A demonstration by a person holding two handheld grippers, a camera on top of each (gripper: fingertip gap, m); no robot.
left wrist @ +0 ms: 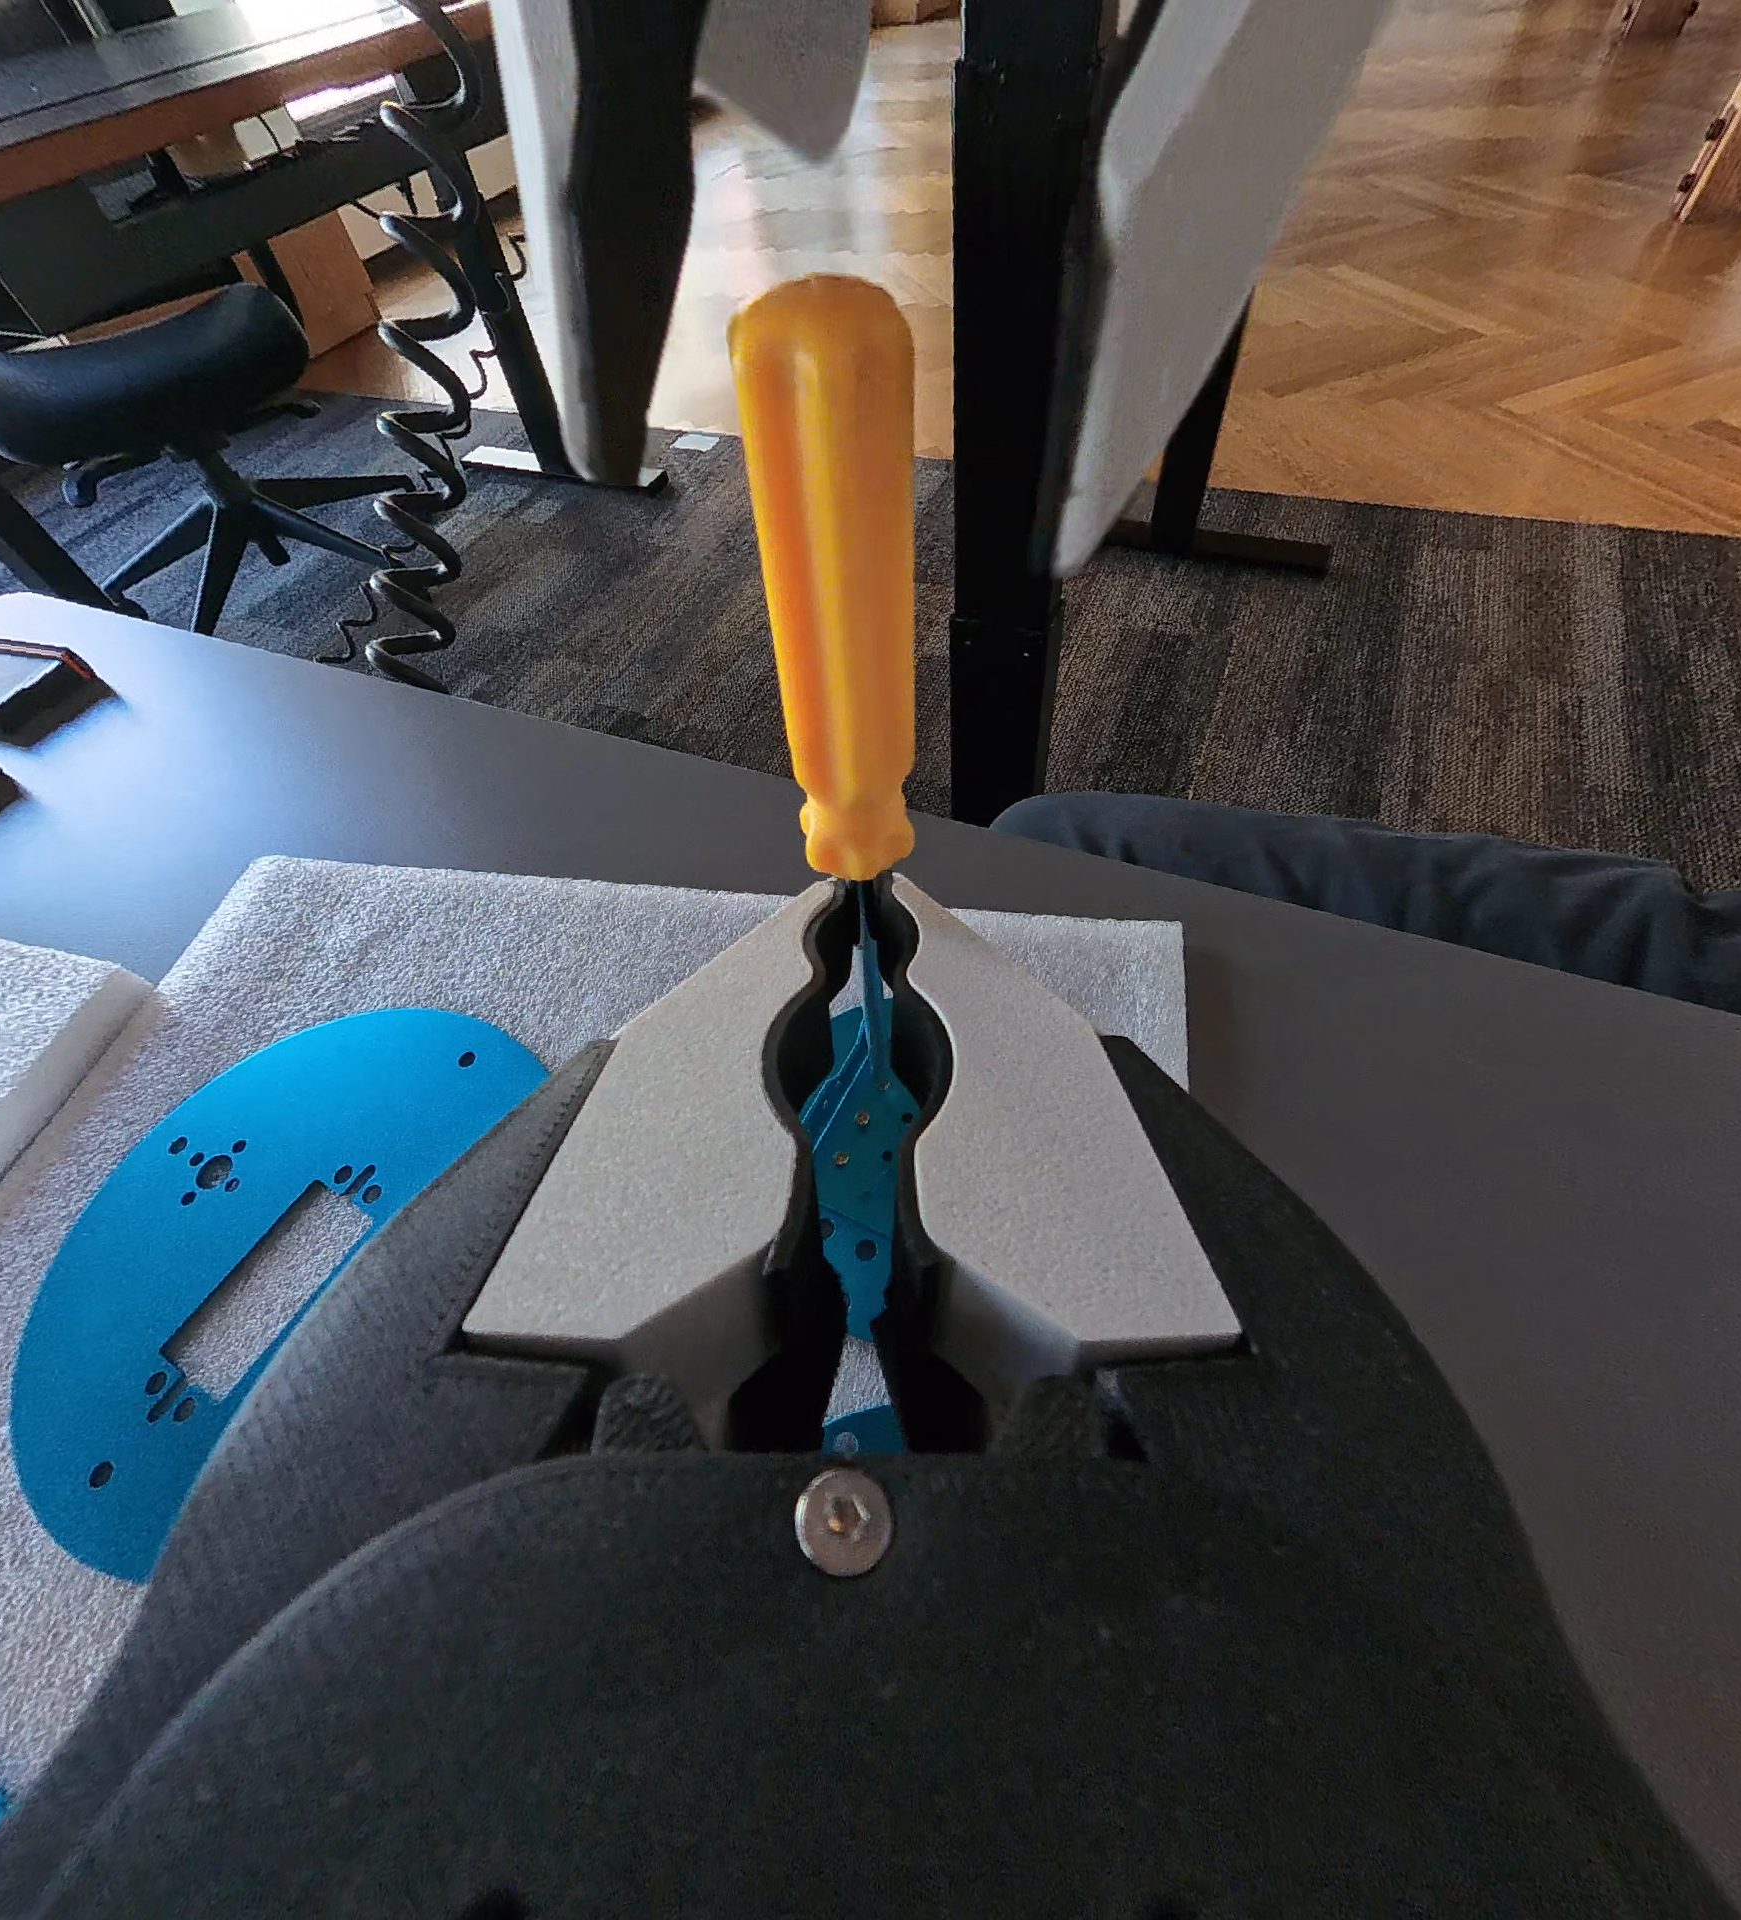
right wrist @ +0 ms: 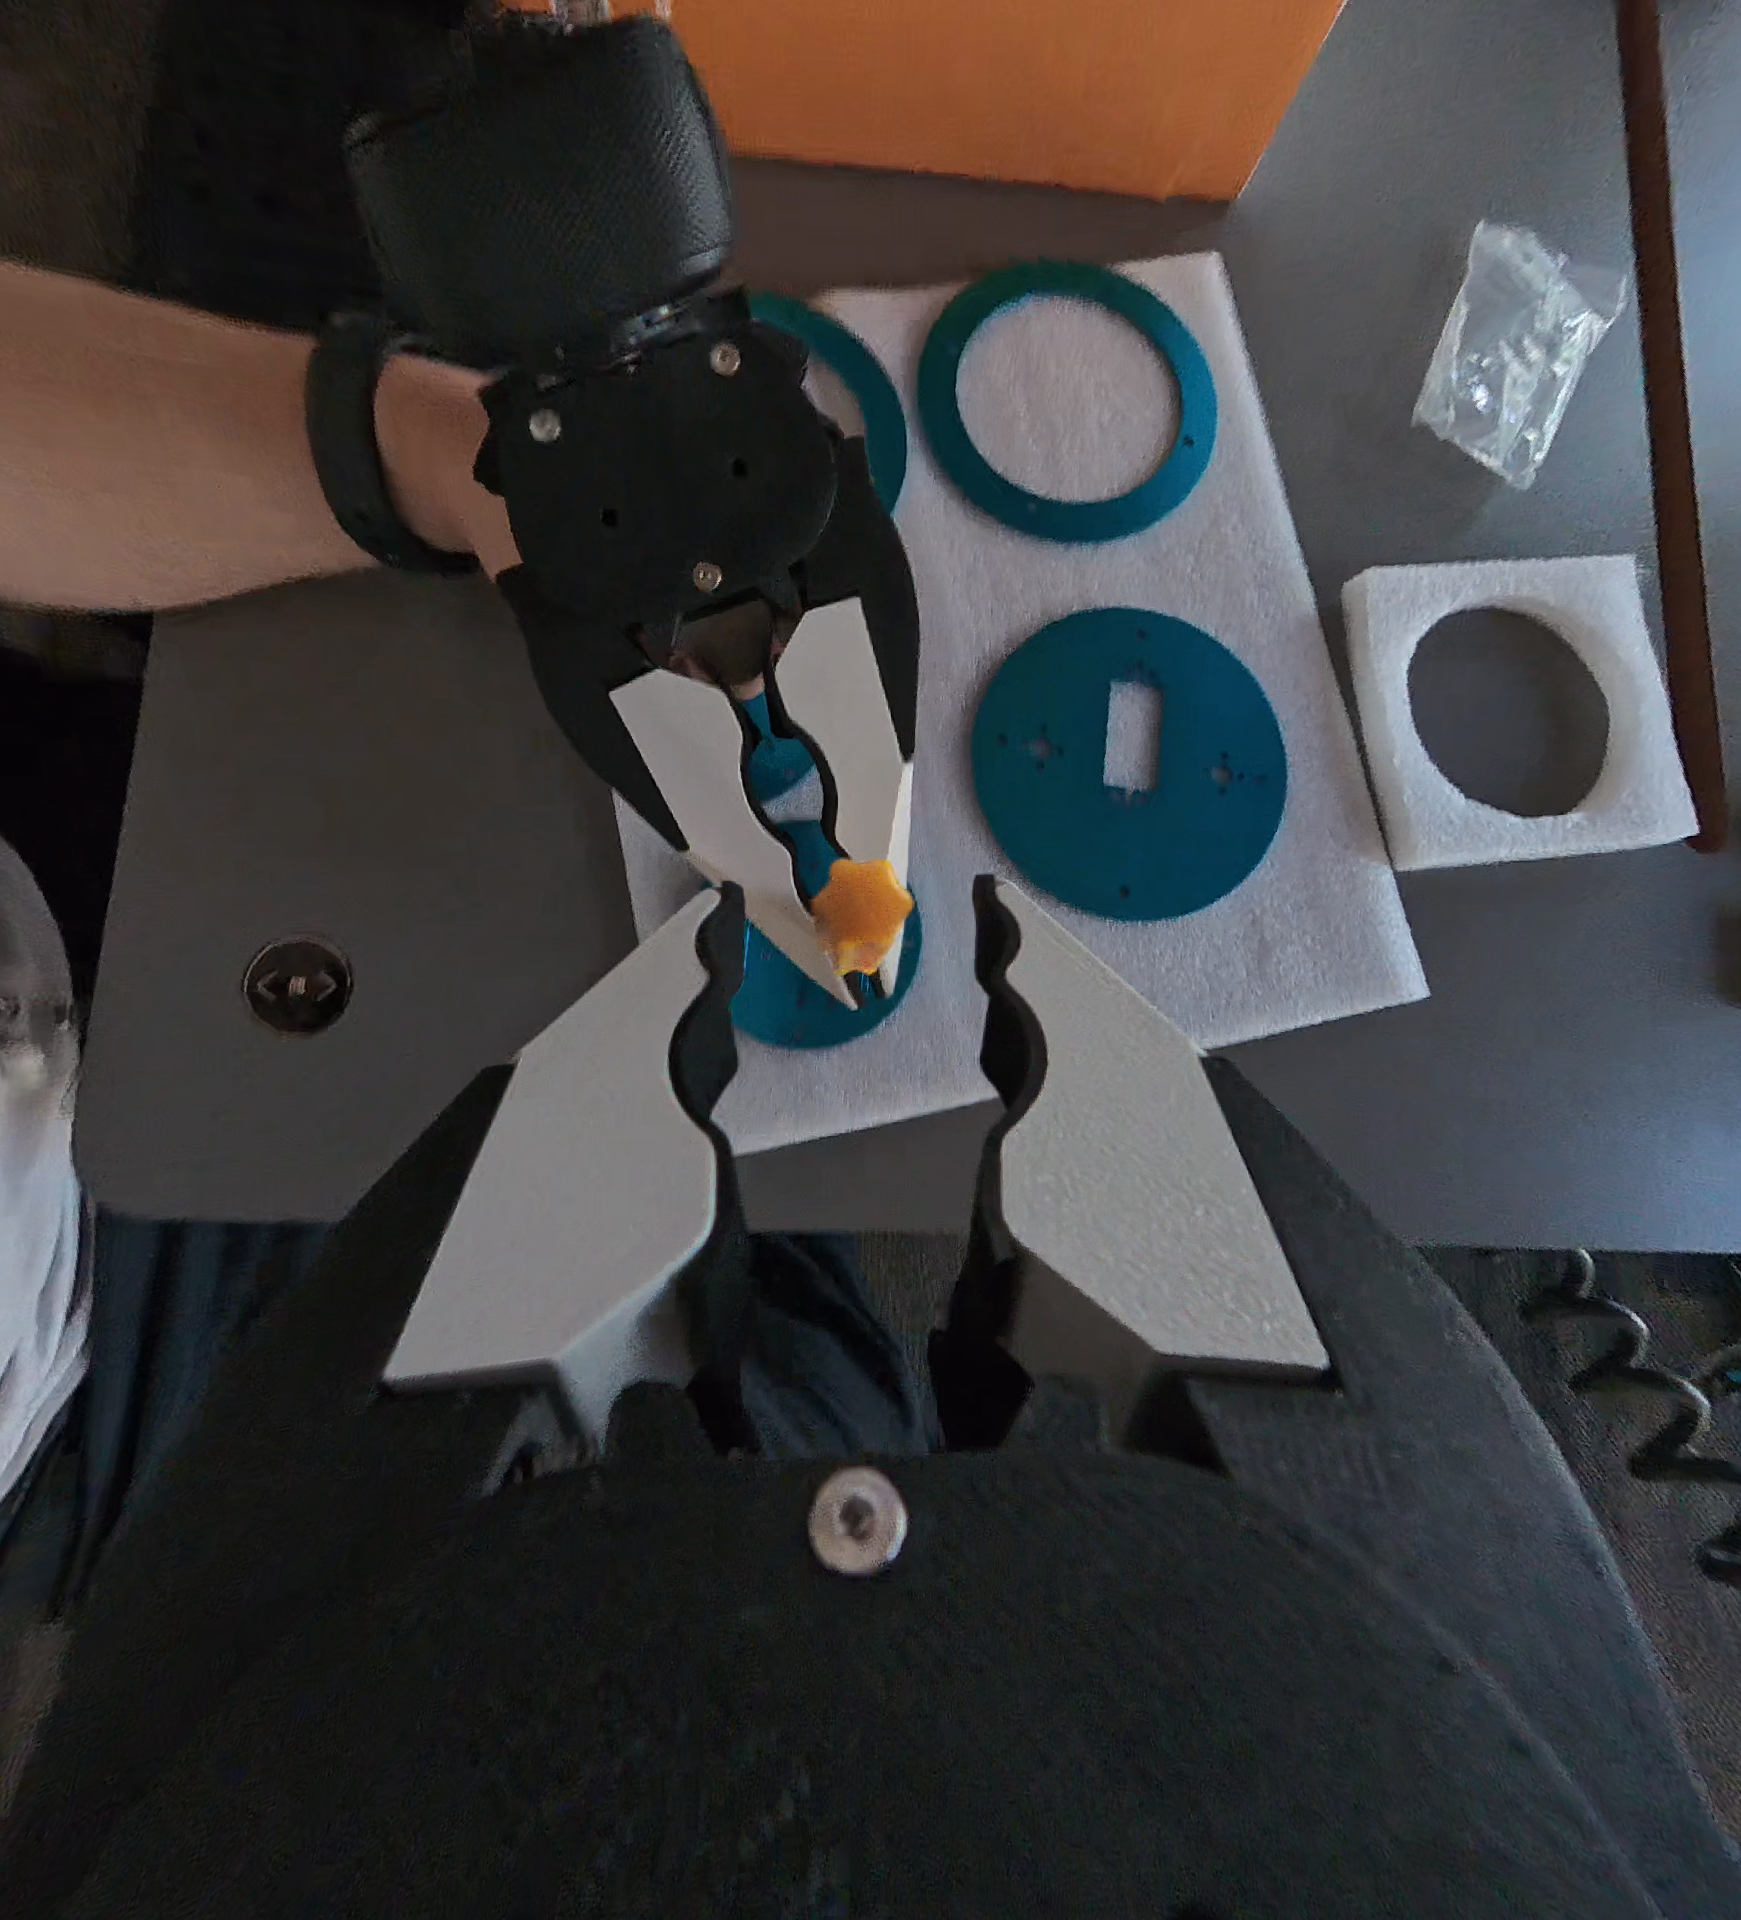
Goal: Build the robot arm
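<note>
My left gripper (left wrist: 861, 894) is shut on the thin shaft of a screwdriver with an orange handle (left wrist: 830, 561) and holds it upright. The tip rests on a small blue perforated disc (left wrist: 861, 1143) on white foam (left wrist: 533, 935). My right gripper (right wrist: 858, 891) is open and empty. It hangs above, its fingers (left wrist: 1188, 260) either side of the handle top (right wrist: 861, 909), apart from it. The right wrist view looks down on the left gripper (right wrist: 861, 992) and the blue disc (right wrist: 793, 1013).
On the foam sheet (right wrist: 1053, 582) lie a blue round plate with a rectangular slot (right wrist: 1131, 764) and two blue rings (right wrist: 1066, 400). A foam block with a round hole (right wrist: 1515, 712), a clear bag of hardware (right wrist: 1515, 353) and an orange box (right wrist: 1001, 83) stand around. A person's forearm (right wrist: 118, 436) reaches in from the left.
</note>
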